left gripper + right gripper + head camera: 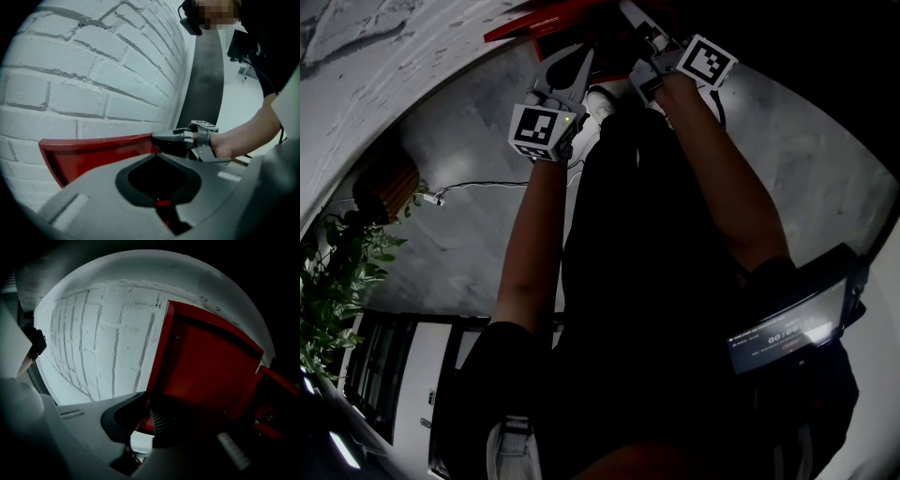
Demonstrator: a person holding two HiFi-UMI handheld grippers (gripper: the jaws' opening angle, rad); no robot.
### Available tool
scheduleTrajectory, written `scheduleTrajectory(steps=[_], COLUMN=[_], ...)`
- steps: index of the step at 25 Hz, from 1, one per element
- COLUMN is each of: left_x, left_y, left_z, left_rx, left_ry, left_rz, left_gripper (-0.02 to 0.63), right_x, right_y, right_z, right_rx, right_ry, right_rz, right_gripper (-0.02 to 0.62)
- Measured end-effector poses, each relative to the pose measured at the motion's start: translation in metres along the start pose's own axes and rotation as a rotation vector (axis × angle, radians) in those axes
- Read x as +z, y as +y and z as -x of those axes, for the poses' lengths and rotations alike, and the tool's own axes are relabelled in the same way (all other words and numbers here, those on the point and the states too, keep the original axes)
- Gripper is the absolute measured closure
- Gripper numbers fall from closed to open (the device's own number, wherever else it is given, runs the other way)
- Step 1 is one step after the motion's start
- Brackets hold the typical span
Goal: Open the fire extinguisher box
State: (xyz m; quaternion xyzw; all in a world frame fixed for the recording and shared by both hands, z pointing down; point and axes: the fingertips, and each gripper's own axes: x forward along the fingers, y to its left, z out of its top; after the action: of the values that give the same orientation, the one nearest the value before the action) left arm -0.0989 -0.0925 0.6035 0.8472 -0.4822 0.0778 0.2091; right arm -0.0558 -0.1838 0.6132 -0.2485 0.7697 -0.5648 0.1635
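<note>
Seemingly midway: red metal fire extinguisher box door (206, 362) ajar, right gripper (149, 412) pinching edge; left gripper (157, 154) closed, empty; wider swing remains.

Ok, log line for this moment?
box lid: partly open | right gripper: shut on lid edge | left gripper: shut, beside lid
</note>
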Motion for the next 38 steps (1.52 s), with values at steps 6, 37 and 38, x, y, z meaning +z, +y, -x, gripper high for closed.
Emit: scheduleTrajectory(steps=[6, 37, 38], left_x=[0.008, 0.237, 0.243], left_y=[0.003, -0.123, -0.130], left_z=[0.004, 0.124, 0.128], left_rx=[0.004, -0.096, -0.105], left_ry=[-0.007, -0.210, -0.215], left_rz=[-0.008, -0.110, -0.118], left_gripper=[0.604, 0.604, 0.604], right_x=[0.013, 0.004, 0.003], right_y=[-0.007, 0.335, 0.343], right_z=[-0.013, 0.097, 0.100], right_rx=[-0.023, 0.312, 0.320], right_ry=[0.004, 0.304, 0.308], right_rz=[0.012, 0.981, 0.985], right_gripper=[0.568, 0.589, 0.589])
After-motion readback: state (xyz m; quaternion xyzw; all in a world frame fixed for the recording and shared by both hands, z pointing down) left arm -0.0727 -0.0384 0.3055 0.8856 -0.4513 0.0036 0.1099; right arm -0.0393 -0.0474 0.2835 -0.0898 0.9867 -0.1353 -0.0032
